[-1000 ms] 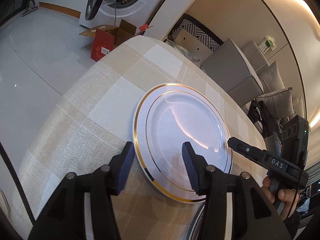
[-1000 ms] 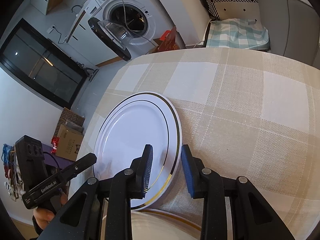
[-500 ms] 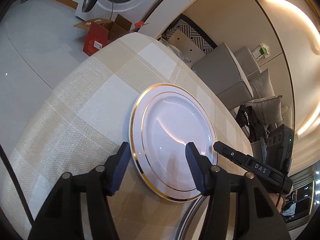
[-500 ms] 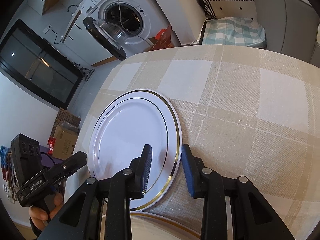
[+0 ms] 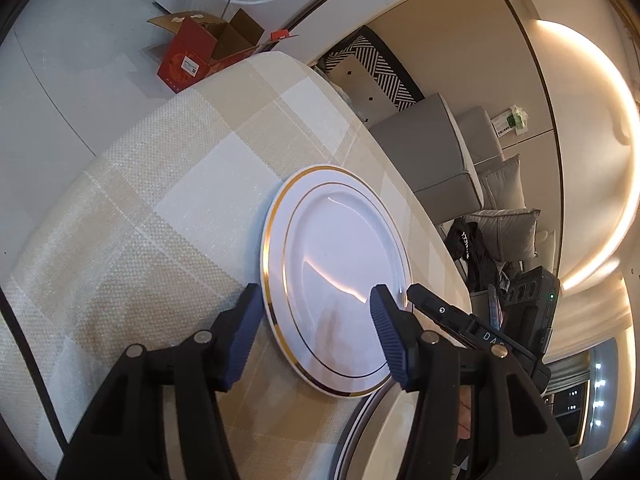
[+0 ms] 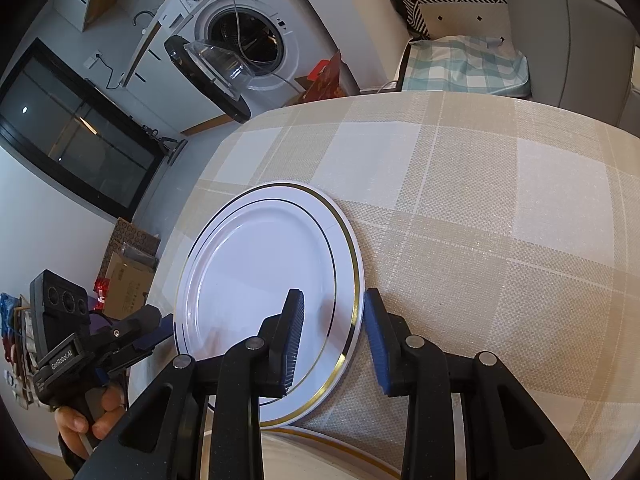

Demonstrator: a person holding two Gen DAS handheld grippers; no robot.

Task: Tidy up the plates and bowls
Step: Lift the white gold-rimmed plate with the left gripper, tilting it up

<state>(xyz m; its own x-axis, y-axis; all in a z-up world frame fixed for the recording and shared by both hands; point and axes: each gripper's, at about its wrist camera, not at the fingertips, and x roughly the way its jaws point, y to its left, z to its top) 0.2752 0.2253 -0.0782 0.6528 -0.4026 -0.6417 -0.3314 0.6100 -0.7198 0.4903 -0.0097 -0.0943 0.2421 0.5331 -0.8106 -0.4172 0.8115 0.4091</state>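
Observation:
A white plate (image 5: 336,264) (image 6: 256,276) with gold rings lies flat on the checked beige tablecloth (image 6: 480,208). My left gripper (image 5: 316,320) is open, its blue pads standing either side of the plate's near left rim without touching it. In the right wrist view the left gripper (image 6: 160,330) shows at the plate's left edge, held by a hand. My right gripper (image 6: 334,328) straddles the plate's right rim, one pad over the plate and one outside it, with a gap on both sides. The right gripper's (image 5: 424,300) black body also shows in the left wrist view.
The rim of a second gold-edged plate (image 6: 304,440) (image 5: 360,416) lies just below the grippers. The table's edge curves off to the left. Beyond it stand a washing machine (image 6: 248,40) with its door open, a red box (image 5: 188,56) on the floor and grey chairs (image 5: 432,148).
My left gripper has rolled and drawn back a little, so the plate looks smaller and further right in its view. The right gripper and the plate have stayed put.

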